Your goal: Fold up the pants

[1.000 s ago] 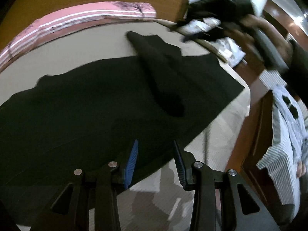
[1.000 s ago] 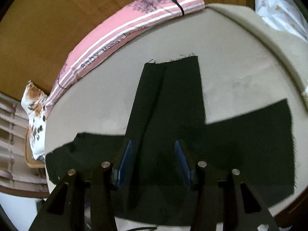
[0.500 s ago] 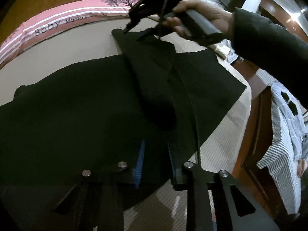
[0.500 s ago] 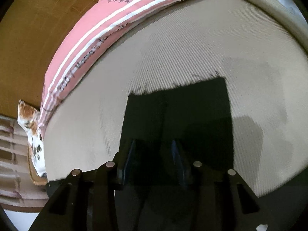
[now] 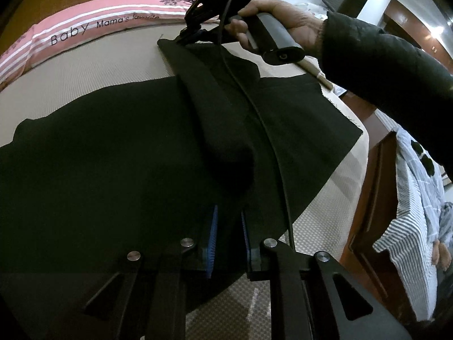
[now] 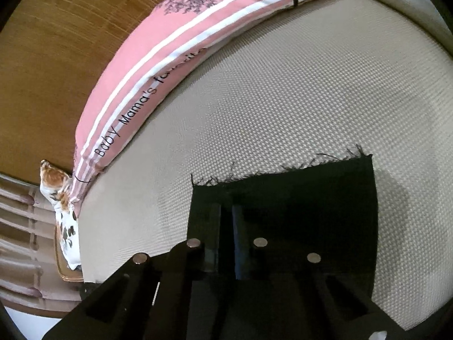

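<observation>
The right gripper (image 6: 225, 218) is clamped on the frayed end of the black pants (image 6: 305, 198) lying on the beige mattress (image 6: 283, 90), with the pink striped pillow (image 6: 175, 42) along the mattress's far edge against the wooden headboard (image 6: 56, 42).

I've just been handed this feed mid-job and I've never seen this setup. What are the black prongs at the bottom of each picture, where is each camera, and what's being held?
There is no robot: a person holds a two-finger tool in each hand, and a camera on each looks forward along its fingers. Those fingers are the black prongs.

The left-wrist view shows the left tool at the near edge of the black fabric pants, spread on a beige woven bed surface. Its blue-padded jaws are nearly closed around the cloth. Farther off, the person's right hand holds the right tool down at a pant-leg end.

The right-wrist view shows that right tool shut on the frayed hem. A pink striped pillow lies along the far edge.
</observation>
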Tool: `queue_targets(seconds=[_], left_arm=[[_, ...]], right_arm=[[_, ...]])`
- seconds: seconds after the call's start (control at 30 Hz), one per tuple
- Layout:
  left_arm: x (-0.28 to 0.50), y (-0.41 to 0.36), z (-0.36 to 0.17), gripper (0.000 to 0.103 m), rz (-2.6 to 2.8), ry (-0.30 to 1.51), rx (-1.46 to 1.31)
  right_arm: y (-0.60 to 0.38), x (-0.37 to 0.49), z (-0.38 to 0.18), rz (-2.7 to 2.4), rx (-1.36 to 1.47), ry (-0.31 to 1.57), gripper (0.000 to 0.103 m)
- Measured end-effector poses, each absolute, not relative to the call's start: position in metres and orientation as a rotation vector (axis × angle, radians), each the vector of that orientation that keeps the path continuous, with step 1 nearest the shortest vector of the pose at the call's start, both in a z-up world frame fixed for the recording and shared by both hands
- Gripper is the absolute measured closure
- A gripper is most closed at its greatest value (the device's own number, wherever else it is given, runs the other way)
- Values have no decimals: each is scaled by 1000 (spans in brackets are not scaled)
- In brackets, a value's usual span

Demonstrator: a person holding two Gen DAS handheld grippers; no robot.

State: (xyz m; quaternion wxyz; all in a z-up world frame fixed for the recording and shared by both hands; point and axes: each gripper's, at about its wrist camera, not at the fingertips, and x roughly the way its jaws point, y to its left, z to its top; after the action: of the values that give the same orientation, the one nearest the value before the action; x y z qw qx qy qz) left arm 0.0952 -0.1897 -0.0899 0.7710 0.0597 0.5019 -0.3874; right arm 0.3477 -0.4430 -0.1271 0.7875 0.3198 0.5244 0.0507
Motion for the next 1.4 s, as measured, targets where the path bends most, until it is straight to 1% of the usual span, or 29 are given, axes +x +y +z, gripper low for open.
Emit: queue_targets(seconds=[0.2,0.4,0.57,0.77,0.87,0.93,1.0,1.13,1.27,1.4], left_arm=[[96,-191,-90,88,-824,1086,136],[94,-191,-89,91,-814,1078,152],[89,-195,-86,92,-807,1050,201],[80,-199,-78,92,-809,992,259],[74,-202,-78,92,-806,980,293],[71,-203,-84,92,-802,989,321],[69,-204,-87,92,-799,991,348],[63,-209,-88,92,-792,968,407],[65,-209,-88,92,-796,976,408],[64,-211,-88,91,-812,976,439]], right_arm=[[-447,336,-116,87,717,1074,99],[-475,291,-71,67,797,931,100],[-514,207,-23,-18,829,803,100],[-560,75,6,-190,895,677,100],[-568,20,-5,-276,920,676,100],[-571,-7,-26,-337,950,708,100],[-576,-23,-51,-377,1003,743,100],[-583,-40,-86,-450,1014,809,100],[-588,-48,-92,-464,1022,805,101],[-582,-45,-91,-488,973,804,101]])
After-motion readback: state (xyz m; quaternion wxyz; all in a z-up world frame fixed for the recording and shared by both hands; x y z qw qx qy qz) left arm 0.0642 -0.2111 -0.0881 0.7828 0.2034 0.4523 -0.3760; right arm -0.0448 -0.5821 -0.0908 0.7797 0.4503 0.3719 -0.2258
